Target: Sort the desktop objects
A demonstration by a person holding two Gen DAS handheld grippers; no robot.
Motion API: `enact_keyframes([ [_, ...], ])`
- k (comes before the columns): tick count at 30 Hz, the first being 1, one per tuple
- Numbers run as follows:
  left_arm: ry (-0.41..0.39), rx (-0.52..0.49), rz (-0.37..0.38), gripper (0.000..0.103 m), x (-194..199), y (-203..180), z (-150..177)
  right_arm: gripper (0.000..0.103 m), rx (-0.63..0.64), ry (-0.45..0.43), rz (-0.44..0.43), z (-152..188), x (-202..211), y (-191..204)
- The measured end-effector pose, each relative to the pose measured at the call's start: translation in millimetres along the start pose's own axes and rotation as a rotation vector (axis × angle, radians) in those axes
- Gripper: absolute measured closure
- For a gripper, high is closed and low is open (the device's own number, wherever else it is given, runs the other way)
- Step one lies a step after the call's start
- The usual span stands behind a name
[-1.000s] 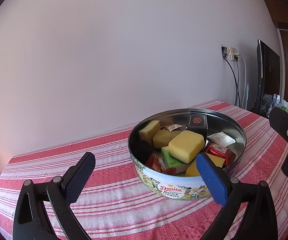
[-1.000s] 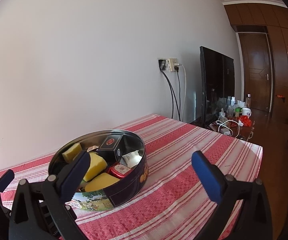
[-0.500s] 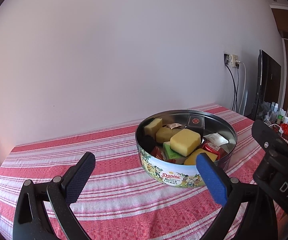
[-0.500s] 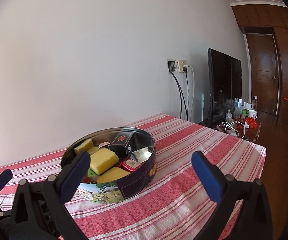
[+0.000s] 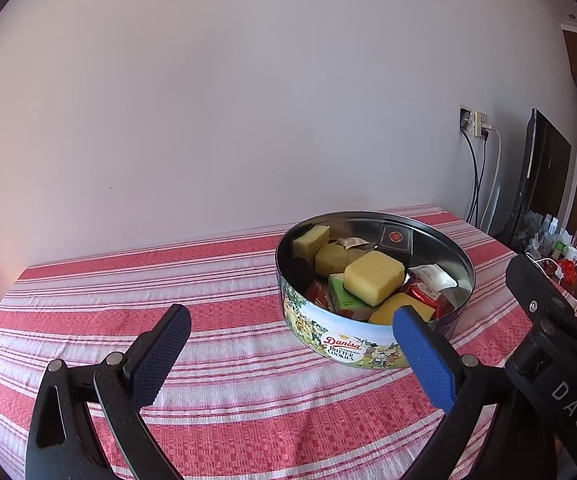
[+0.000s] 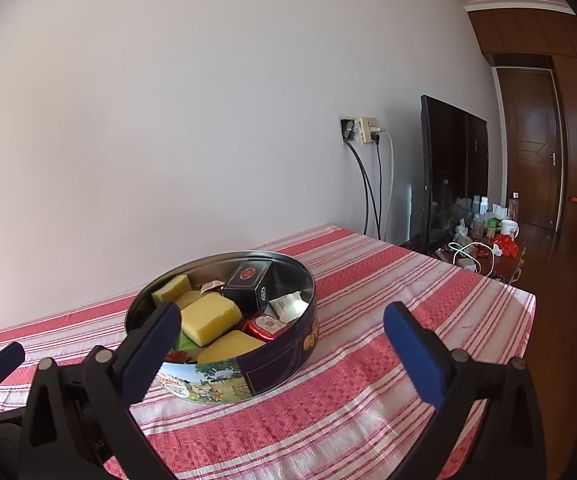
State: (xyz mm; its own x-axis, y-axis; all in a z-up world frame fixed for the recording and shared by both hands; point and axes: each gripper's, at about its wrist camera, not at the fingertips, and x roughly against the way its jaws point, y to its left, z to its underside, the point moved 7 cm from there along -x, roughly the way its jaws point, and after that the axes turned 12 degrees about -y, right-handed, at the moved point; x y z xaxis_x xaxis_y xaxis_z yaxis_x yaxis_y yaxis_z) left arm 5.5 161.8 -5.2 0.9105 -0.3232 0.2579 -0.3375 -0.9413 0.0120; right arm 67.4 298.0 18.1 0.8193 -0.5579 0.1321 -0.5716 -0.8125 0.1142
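A round Danisa cookie tin [image 5: 344, 350] stands on the red striped tablecloth [image 5: 216, 320]; it also shows in the right wrist view [image 6: 284, 360]. It holds yellow sponges [image 5: 374, 278], a black box [image 6: 248, 284], red packets [image 6: 264, 326], a green packet [image 5: 342, 294] and a white packet [image 6: 288, 306]. My left gripper [image 5: 288, 320] is open and empty, in front of the tin and left of it. My right gripper [image 6: 280, 324] is open and empty, in front of the tin. Its body shows at the right of the left wrist view [image 5: 548, 320].
A white wall runs behind the table. A wall socket with hanging cables [image 6: 368, 184] and a black TV [image 6: 452, 176] are at the right. A low side table with bottles, a mug and a charger [image 6: 484, 236] stands past the table's right edge [image 6: 524, 312].
Both grippers have drawn back from the tin, which looks smaller and farther. The right gripper's body has come further into the left wrist view. Both stay open.
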Motion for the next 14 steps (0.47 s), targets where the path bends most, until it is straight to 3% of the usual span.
enact_keyframes([
  [14,0.023,0.011,-0.033,0.001,-4.6,8.4,2.3,0.000,-0.012,0.017,0.006,5.0,-4.4,-1.5],
])
